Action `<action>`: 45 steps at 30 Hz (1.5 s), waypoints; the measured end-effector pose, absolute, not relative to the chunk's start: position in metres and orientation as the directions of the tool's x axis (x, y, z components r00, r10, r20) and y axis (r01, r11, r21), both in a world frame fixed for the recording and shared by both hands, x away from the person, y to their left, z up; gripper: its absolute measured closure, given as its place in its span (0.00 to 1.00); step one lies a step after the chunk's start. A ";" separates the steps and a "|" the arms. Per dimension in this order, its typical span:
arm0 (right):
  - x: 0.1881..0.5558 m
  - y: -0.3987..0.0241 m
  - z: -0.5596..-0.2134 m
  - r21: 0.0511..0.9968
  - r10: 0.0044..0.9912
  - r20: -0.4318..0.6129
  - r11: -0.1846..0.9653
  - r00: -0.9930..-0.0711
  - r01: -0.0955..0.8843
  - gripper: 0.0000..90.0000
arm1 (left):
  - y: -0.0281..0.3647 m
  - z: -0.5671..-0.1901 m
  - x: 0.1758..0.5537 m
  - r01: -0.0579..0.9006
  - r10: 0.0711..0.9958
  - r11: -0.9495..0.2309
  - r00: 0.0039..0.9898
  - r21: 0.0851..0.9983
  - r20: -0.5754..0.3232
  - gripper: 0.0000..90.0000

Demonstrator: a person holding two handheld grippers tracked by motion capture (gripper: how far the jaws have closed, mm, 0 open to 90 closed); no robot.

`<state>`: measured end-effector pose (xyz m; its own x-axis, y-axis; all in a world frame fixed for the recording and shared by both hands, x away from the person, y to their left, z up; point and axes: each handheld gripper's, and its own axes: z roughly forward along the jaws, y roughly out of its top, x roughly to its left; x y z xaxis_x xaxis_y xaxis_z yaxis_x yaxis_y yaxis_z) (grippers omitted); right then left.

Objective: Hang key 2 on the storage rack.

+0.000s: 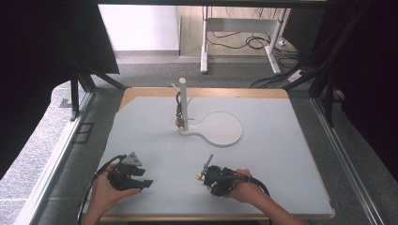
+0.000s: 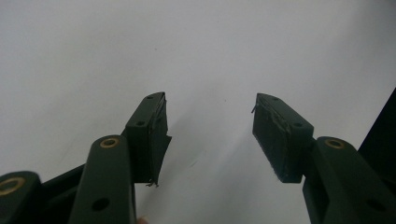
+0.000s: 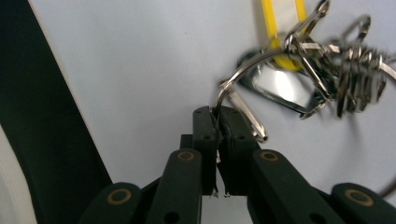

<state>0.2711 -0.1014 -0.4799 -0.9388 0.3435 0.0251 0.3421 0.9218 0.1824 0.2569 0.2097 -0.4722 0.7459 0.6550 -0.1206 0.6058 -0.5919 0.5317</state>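
Bunch of keys [image 3: 322, 56] on a large split ring, with a yellow tag [image 3: 280, 32], hanging from the right gripper [image 3: 218, 114] at the near edge of the table, just above the grey mat [image 1: 281, 140]. Ring pinched between jaws pressed together, the bunch trailing off beyond the tips and to one side in the right gripper view; in the high view a slim end [image 1: 208, 161] poking up and away from the person. Long axis of the bunch running roughly on from the jaw line. Farther up the table, a white stand [image 1: 184, 101] with an upright post and side pegs on a round flat base [image 1: 220, 129], something brownish [image 1: 179, 110] already hanging from one peg, too small to name. Stand lying straight ahead of the right gripper and slightly to its left, well apart from it. Left gripper [image 2: 210, 121] resting low at the near left, jaws spread wide with nothing between them, no closer to the stand than the right. Likely next call, as a guess only: carrying the ring forward to a free peg, with the right hand better placed since already holding the bunch.
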 end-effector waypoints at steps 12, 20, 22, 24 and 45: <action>0.281 -0.106 -0.476 0.189 0.389 0.119 0.894 -0.914 0.405 0.97 | 0.211 -0.473 0.257 0.608 0.656 -0.593 0.745 0.528 -0.121 0.50; 0.297 -0.127 -0.450 0.279 0.418 0.267 0.829 -0.869 0.484 0.97 | 0.211 -0.475 0.258 0.613 0.657 -0.590 0.743 0.526 -0.127 0.50; 0.300 -0.130 -0.444 0.292 0.424 0.276 0.818 -0.863 0.495 0.97 | 0.211 -0.475 0.257 0.612 0.657 -0.589 0.743 0.527 -0.128 0.50; 0.303 -0.134 -0.438 0.301 0.429 0.287 0.809 -0.857 0.505 0.97 | 0.211 -0.475 0.257 0.613 0.657 -0.589 0.743 0.527 -0.128 0.50; 0.335 -0.162 -0.402 0.279 0.548 0.105 0.784 -0.830 0.554 0.97 | 0.213 -0.477 0.259 0.618 0.657 -0.593 0.742 0.515 -0.133 0.50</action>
